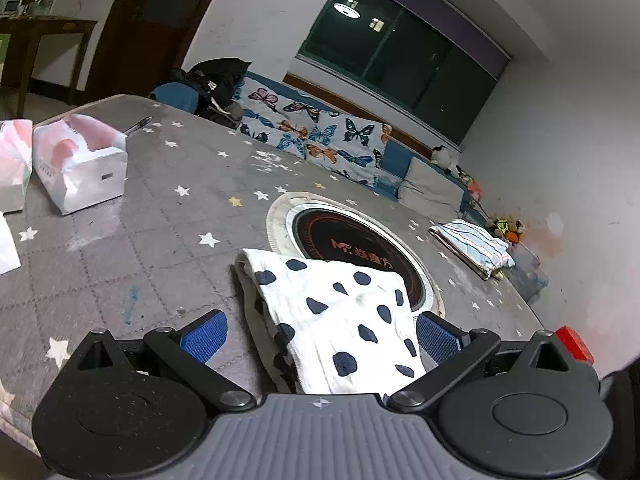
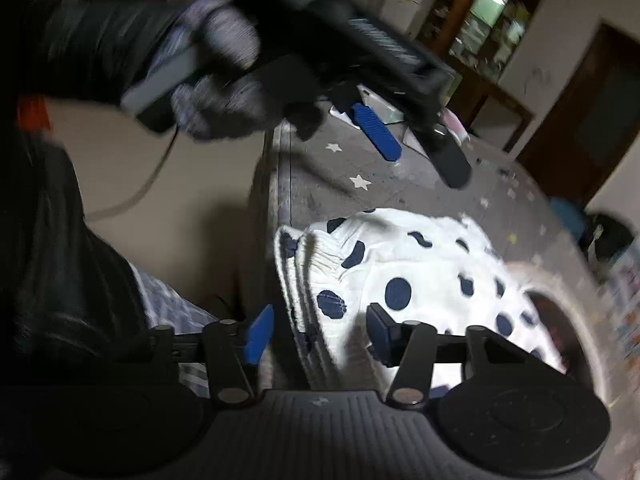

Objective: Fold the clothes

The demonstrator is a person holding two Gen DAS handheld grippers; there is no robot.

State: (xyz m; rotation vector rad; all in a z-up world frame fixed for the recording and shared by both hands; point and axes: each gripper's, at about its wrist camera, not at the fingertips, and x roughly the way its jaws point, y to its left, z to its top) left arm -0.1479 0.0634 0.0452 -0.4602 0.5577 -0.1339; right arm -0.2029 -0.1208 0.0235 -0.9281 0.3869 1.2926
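**Entry: spotted garment at surface edge, risks and count**

Surface [image 1: 168,216], one, grey with stars, with a round hob plate [image 1: 352,248], one, set in it. Spotted garment [image 1: 340,320], one, white with dark dots, lay in a layered bundle at the near edge of the surface, one end over the hob plate. Striped folded cloth [image 1: 472,246], one, lay well apart at the far side. Tissue packs [image 1: 80,168], two that we saw whole, stood to the left.

Left gripper [image 1: 320,336], one, jaws spread, either side of the garment. Right gripper [image 2: 320,332], one, jaws spread over its ribbed edge.

Risks, as we judged them: the bundle sat close to the edge, so a push could slide it off; a shallow pinch could catch only the top layer and pull the fold apart.
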